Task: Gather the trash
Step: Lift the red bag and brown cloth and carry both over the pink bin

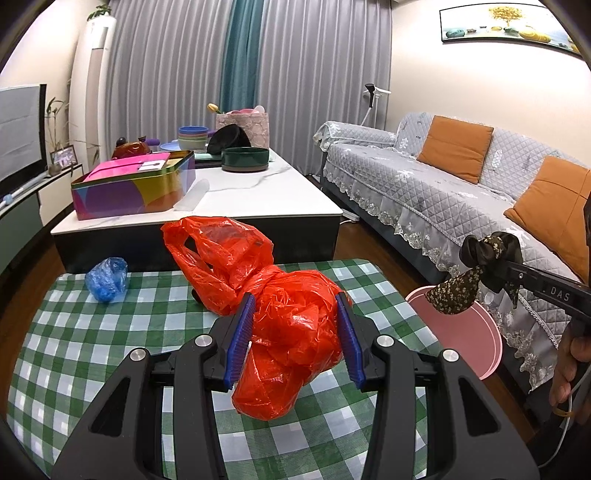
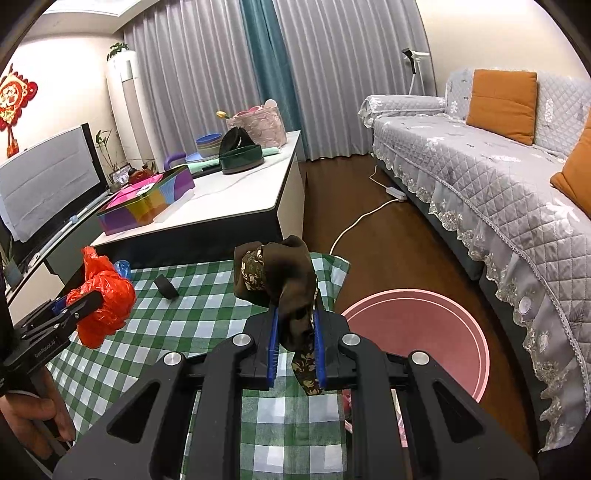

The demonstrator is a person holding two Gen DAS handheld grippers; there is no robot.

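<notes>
Left gripper [image 1: 301, 332], black frame, blue ribbed pads, jaws clamped on crumpled red plastic bag [image 1: 280, 332], right gripper [image 2: 295, 347], same build, jaws pinched tight on dark brown floral cloth [image 2: 284, 280], bare hand [image 2: 33, 417] on left handle

A home living room. Shown by a quilted grey sofa [image 2: 491, 173] with orange cushions [image 2: 503, 103], floor-length grey curtains [image 1: 177, 70], a television [image 2: 48, 181], a marble-topped coffee table [image 1: 255, 199] and a framed picture [image 1: 513, 26].

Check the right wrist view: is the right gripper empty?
No. The right gripper is shut on a dark brown floral cloth, bunched above its blue pads.
</notes>
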